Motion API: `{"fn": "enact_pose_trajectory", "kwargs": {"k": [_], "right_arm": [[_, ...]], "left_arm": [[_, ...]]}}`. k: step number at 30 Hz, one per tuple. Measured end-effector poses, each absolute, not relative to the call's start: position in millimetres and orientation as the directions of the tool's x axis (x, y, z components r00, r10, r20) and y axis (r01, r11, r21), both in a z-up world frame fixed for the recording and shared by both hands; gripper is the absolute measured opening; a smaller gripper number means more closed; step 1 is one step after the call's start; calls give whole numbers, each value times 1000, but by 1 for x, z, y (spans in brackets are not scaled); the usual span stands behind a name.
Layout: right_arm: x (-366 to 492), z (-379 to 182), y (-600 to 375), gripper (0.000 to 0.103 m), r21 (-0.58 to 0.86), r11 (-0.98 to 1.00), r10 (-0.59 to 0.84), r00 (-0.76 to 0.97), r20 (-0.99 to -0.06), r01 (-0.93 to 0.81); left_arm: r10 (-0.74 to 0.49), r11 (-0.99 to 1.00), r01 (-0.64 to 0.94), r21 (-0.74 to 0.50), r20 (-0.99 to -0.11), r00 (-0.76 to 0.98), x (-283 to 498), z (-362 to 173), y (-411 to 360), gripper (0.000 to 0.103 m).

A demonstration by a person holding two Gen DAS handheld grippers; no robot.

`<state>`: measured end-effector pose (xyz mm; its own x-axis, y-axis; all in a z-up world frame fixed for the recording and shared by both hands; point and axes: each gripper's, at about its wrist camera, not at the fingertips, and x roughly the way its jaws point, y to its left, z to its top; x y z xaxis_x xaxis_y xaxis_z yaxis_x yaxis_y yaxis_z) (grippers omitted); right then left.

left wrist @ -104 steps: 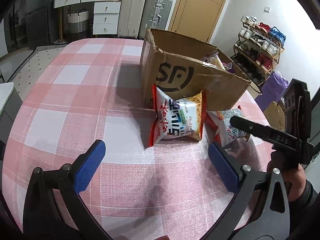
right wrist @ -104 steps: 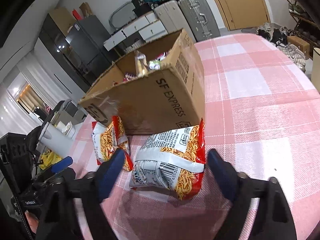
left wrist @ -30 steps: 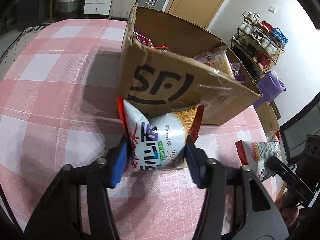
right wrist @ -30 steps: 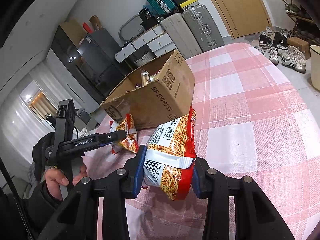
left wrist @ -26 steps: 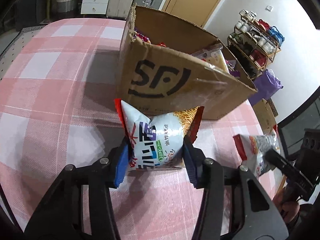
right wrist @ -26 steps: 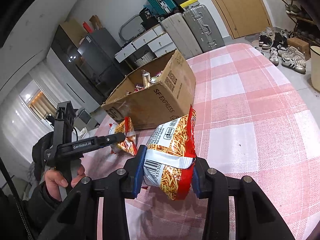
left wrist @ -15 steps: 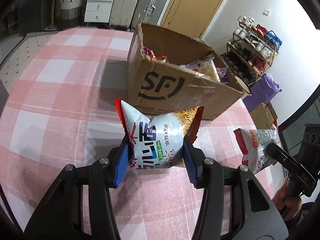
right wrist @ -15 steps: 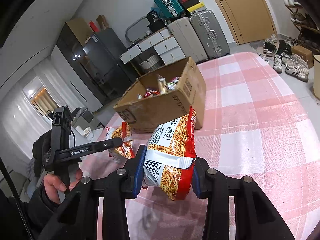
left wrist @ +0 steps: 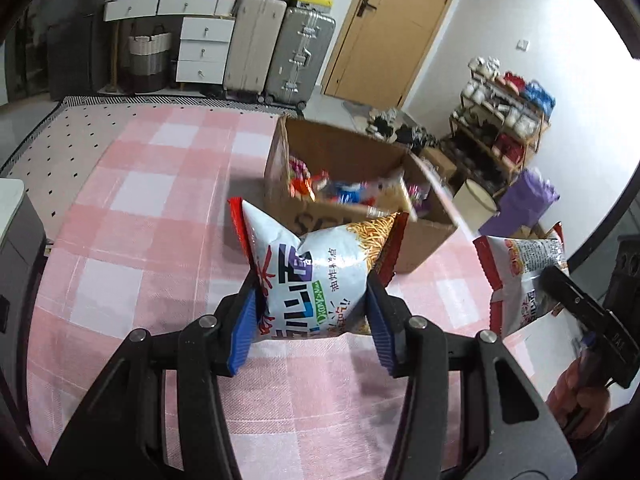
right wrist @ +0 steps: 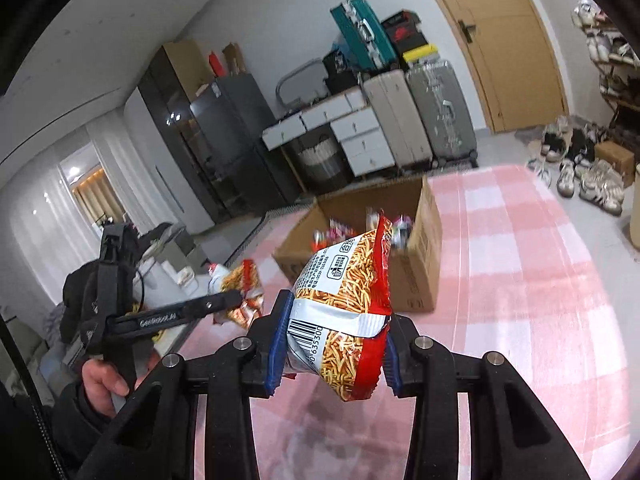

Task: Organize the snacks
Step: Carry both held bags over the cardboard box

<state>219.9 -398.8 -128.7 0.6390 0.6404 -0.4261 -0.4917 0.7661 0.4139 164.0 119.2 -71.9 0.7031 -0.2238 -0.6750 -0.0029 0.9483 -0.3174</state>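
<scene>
My left gripper (left wrist: 312,322) is shut on a white and red noodle snack bag (left wrist: 316,276), held in the air above the pink checked tablecloth (left wrist: 132,216). My right gripper (right wrist: 334,354) is shut on a second noodle snack bag (right wrist: 340,300), barcode side toward the camera, also lifted off the table. Beyond both bags stands an open cardboard box (left wrist: 344,156) with several snack packs inside; the right wrist view has this box (right wrist: 416,248) behind the bag. Each view catches the other gripper with its bag: the right one's bag (left wrist: 524,272) and the left one's bag (right wrist: 242,280).
Suitcases (left wrist: 276,48) and a white drawer unit (left wrist: 200,50) line the far wall by a wooden door (left wrist: 400,28). A shoe rack (left wrist: 504,120) and a purple bag (left wrist: 524,204) sit on the floor to the right. A person's hand (right wrist: 104,380) grips the left tool's handle.
Both grippers have risen with their bags, which earlier hung low by the box's front wall. The box now looks lower and farther, and its contents show over the rim.
</scene>
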Motion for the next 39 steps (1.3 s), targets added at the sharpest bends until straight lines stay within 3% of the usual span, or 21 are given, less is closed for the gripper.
{"fn": "enact_pose_trajectory", "kwargs": {"k": [19,31,39], "right_arm": [[262,-34,-378,39,331,770,635,705,-315,-546],[321,-11,-367,39,344,765,642,686,-341,-545],[359,-21,-358,39,357,774,632,677,-377,-523]], "left_arm": [[-230,961,75,-266,-619,751,191,28,119,47],[-237,967,118,-225,-631,739,262,65,99,47],[-246,967,130,-219,-666,704,325,43,86,47]]}}
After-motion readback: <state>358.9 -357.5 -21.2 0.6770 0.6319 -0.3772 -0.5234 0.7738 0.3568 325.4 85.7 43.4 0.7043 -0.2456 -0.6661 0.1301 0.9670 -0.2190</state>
